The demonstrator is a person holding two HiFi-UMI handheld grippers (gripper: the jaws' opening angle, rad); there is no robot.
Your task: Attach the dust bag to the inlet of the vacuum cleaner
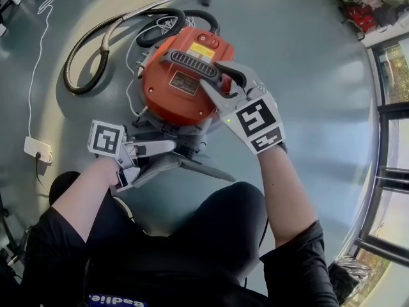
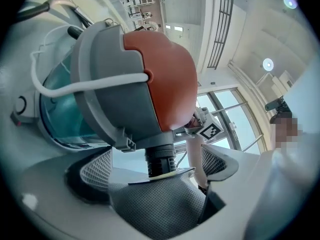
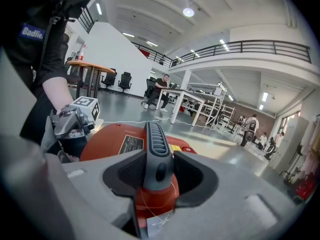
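Claw on the right is clenched on the grey ribbed plastic handle atop the round orange-red vacuum cleaner, which sits on the grey floor. Left claw grasps the grey fabric dust bag between its mesh pads. Just ahead of that claw, the bag's flat collar touches the black ribbed inlet.
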